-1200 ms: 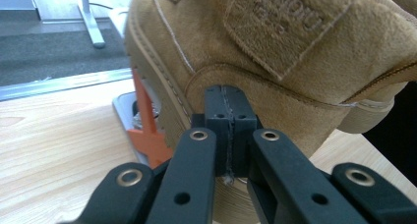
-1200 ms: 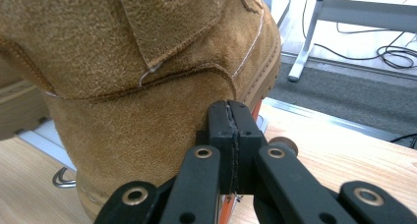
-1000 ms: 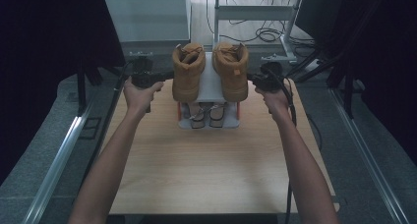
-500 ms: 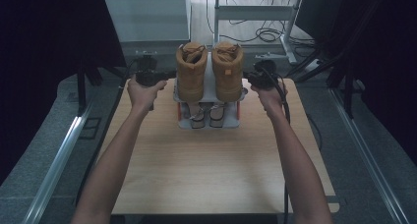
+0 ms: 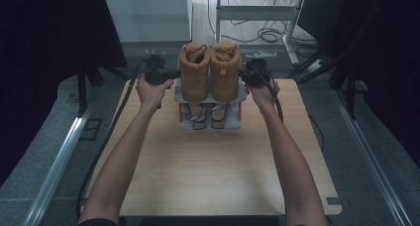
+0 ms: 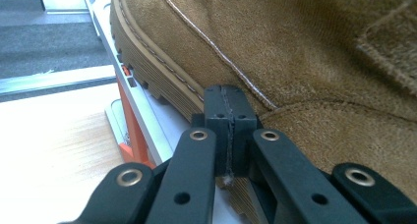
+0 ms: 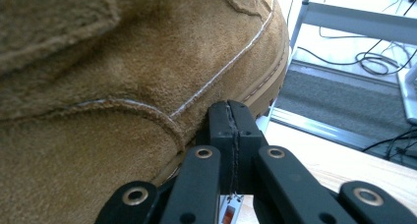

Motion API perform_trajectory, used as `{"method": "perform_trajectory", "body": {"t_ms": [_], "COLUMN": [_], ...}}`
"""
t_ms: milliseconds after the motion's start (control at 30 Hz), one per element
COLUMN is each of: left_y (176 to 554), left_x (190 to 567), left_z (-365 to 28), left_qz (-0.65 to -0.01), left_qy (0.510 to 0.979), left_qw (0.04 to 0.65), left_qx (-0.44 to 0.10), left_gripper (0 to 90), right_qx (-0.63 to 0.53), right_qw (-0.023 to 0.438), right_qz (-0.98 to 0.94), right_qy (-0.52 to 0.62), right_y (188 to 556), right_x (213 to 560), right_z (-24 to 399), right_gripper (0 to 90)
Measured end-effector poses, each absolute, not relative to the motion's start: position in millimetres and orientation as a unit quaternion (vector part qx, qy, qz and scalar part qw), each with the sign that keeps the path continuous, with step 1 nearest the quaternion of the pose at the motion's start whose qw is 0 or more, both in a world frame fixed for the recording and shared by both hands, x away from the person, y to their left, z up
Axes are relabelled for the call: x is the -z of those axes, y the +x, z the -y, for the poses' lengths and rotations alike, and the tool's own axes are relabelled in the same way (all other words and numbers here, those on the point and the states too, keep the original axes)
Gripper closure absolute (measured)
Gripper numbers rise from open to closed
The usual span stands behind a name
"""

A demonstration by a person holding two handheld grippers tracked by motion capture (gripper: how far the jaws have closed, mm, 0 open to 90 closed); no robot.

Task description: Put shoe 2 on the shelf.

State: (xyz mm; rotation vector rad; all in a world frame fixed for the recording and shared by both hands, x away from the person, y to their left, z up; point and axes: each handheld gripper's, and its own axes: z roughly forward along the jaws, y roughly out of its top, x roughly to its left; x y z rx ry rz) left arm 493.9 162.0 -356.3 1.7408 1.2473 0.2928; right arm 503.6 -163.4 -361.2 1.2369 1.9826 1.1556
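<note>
Pressing on the 2 boots from both sides, the left tongs [image 6: 229, 130] and right tongs [image 7: 235, 135] have their jaws together, gripping nothing. With only side pressure, the left boot [image 5: 194, 72] or right boot [image 5: 225, 70] could slip off the rack [image 5: 210, 121] onto the bench [image 5: 213, 171].

We take this for a lab or test bay: beyond the jaws, black cables [image 5: 270, 35] lie loose on the grey floor under a white metal frame [image 5: 257, 13], dark curtains [image 5: 54, 37] wall in the pale wooden table [image 5: 218, 176], and aluminium rails [image 5: 54, 166] flank it.
</note>
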Motion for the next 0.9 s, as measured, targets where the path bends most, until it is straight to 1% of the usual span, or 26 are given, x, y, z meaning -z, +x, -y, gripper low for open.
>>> {"method": "perform_trajectory", "body": {"t_ms": [267,600,700,767,833,900], "left_y": [493,482,475,468,460,457], "left_x": [357,348,344,342,340,341], "left_z": [-162,-169,-171,-173,-177,-178], "left_qz": [-0.511,-0.499,-0.492,-0.487,-0.485,-0.485], "left_qy": [0.709,0.705,0.705,0.708,0.706,0.707], "left_qw": [0.471,0.487,0.494,0.490,0.491,0.488], "left_qx": [-0.120,-0.127,-0.133,-0.147,-0.157,-0.164], "left_gripper": [90.0,89.2,87.5,87.0,84.6,80.1], "right_qx": [-0.428,-0.457,-0.471,-0.477,-0.484,-0.486], "right_qw": [0.265,0.245,0.238,0.234,0.231,0.229], "right_qz": [-0.732,-0.722,-0.719,-0.720,-0.719,-0.719], "right_qy": [0.459,0.458,0.452,0.447,0.442,0.440], "right_y": [502,497,489,485,478,476], "right_x": [362,357,354,352,352,352], "right_z": [164,172,175,179,182,184], "right_gripper": [90.0,89.8,89.8,89.6,88.9,88.6]}}
